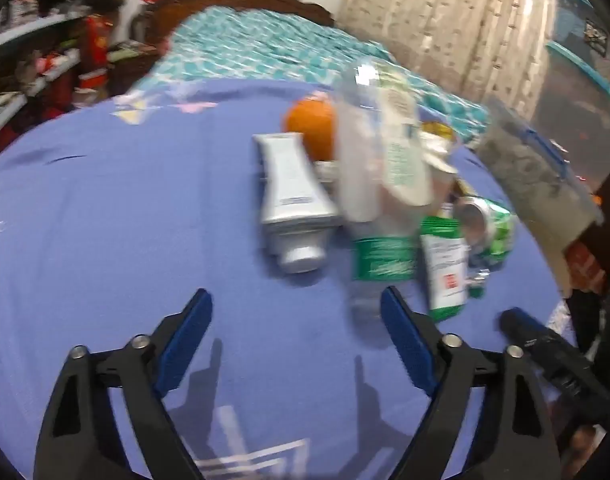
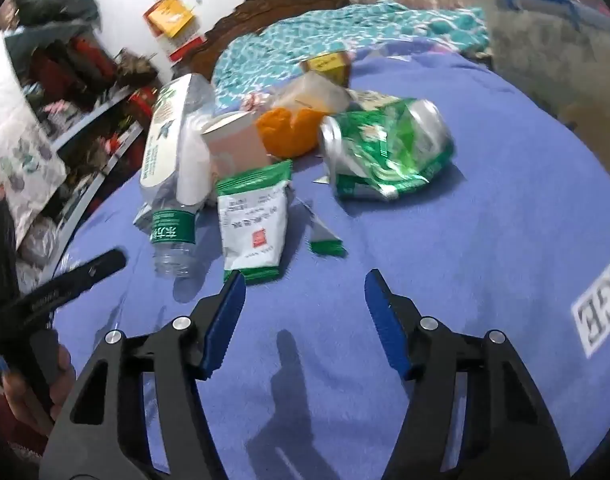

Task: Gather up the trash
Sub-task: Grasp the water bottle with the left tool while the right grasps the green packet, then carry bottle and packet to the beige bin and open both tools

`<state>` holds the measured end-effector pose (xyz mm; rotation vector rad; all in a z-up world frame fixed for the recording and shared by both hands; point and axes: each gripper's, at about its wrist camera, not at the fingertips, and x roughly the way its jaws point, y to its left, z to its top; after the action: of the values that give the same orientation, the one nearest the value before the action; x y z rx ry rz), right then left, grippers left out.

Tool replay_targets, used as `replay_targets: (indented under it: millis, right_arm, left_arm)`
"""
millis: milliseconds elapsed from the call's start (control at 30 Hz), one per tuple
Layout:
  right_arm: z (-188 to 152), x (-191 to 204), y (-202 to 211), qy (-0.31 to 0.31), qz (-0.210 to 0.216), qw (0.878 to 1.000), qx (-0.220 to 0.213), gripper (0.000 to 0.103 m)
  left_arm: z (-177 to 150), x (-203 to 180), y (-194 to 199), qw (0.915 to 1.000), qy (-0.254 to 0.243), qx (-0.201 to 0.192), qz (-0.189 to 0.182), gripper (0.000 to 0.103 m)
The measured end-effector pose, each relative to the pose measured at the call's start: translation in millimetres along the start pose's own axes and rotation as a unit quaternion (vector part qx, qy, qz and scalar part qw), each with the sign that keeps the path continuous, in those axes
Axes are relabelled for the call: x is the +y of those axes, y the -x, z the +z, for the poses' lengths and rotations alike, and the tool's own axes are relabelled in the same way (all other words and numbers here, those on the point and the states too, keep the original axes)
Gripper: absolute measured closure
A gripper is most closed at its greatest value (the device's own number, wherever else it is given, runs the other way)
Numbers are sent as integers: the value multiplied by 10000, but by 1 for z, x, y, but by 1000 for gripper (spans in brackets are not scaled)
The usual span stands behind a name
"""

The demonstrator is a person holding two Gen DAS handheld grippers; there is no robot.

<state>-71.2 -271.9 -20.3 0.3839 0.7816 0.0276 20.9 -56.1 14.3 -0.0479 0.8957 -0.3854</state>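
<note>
I have both tools spread and empty, angled down over the blue cloth point(image 2: 485, 220) that covers the tabletop: the left tool point(image 1: 295, 312) hangs short of the pile, and the right tool point(image 2: 303, 292) hovers with its left pad just at the near edge of the green-and-white sachet point(image 2: 253, 224). The trash sits in one heap ahead of me: a clear plastic bottle point(image 2: 173, 152) with a green label lying on its side, the sachet just beside it, a crushed green can point(image 2: 385, 152) to the right, a silver tube point(image 1: 291, 204) on the left, and an orange point(image 2: 289, 132) and a small pink box point(image 2: 239, 144) behind. I judge the step in hand to be picking the first piece, and the sachet is the nearest to the right tool. It lies flat, so I would come in low, set one pad under its near edge and pinch the seam rather than press from above. The bottle rests close against it, so I keep the pads off the bottle or it may roll. A torn green strip point(image 2: 325, 242) lies apart and needs its own pass. The picture is blurred, so I slow down before closing.
</note>
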Motion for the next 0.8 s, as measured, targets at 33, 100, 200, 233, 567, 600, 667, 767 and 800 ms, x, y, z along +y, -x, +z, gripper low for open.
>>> replay_targets:
  millis: [33,100,200,233,567,600,667,767,800]
  right_arm:
    - [4,1,-3,59,-17,10000,4,39]
    - [12,-3,-4,22,-21,10000,-54,39]
    - [24,-10,-11,-53,16,10000,7,35]
    - [27,-10,-14,-36,29,10000,26,35]
    - [38,31,-68,980,47,9925,727,15]
    - [37,35,-73,1104,-23,9910,755,17]
    - [35,43,-73,1470,-91,9864,728,58]
    - [31,35,-60,1298,346,9889,631,79]
    - [29,31,-51,1261,428,9898,512,89]
  left_arm:
    - [4,-9,-6,9998,-73,126,-135,30]
    - [8,-21,-18,9991,-246,253,-230,33]
    - [21,-44,-33,9981,-504,264,-217,33]
    - [26,-46,-36,9981,-521,270,-171,33]
    - [60,-54,-63,9981,-434,409,-119,36]
    - [60,-53,-62,9982,-430,396,-125,37]
    - [58,-51,-55,9983,-453,352,-140,37]
    - [49,-45,-30,9972,-488,191,-539,37]
    - [45,-44,-19,9959,-552,110,-714,37]
